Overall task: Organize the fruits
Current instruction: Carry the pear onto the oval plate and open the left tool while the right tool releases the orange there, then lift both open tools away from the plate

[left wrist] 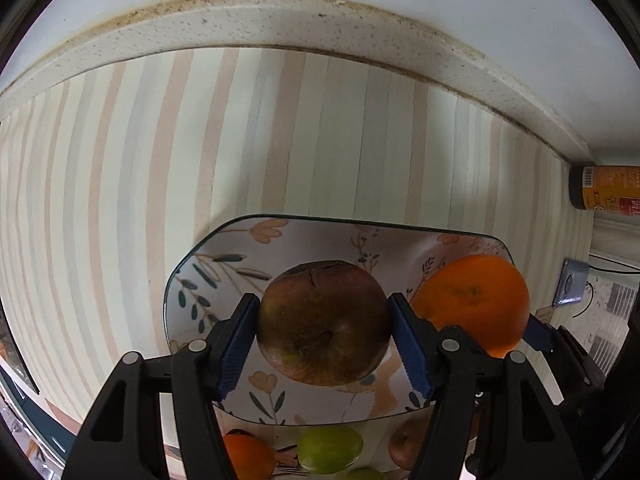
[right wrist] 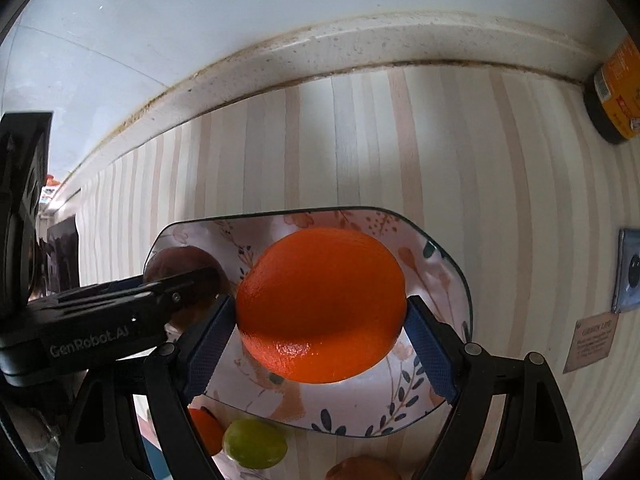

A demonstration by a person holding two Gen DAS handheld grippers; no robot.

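My left gripper (left wrist: 323, 322) is shut on a dark red apple (left wrist: 323, 322) and holds it over a floral plate (left wrist: 224, 256). My right gripper (right wrist: 320, 318) is shut on a large orange (right wrist: 320, 304) over the same plate (right wrist: 436, 252). The orange also shows in the left wrist view (left wrist: 476, 300), right of the apple. The apple and the left gripper's body show at the left of the right wrist view (right wrist: 180, 264). Below the plate lie a green fruit (left wrist: 330, 450), a small orange (left wrist: 248, 456) and a reddish fruit (left wrist: 406, 446).
The plate sits on a striped cloth (left wrist: 120, 200) on a counter with a speckled raised back edge (left wrist: 280, 24). A yellow-labelled jar (left wrist: 604, 192) stands at the far right. A blue square object (right wrist: 630, 268) and a card (right wrist: 590, 340) lie to the right.
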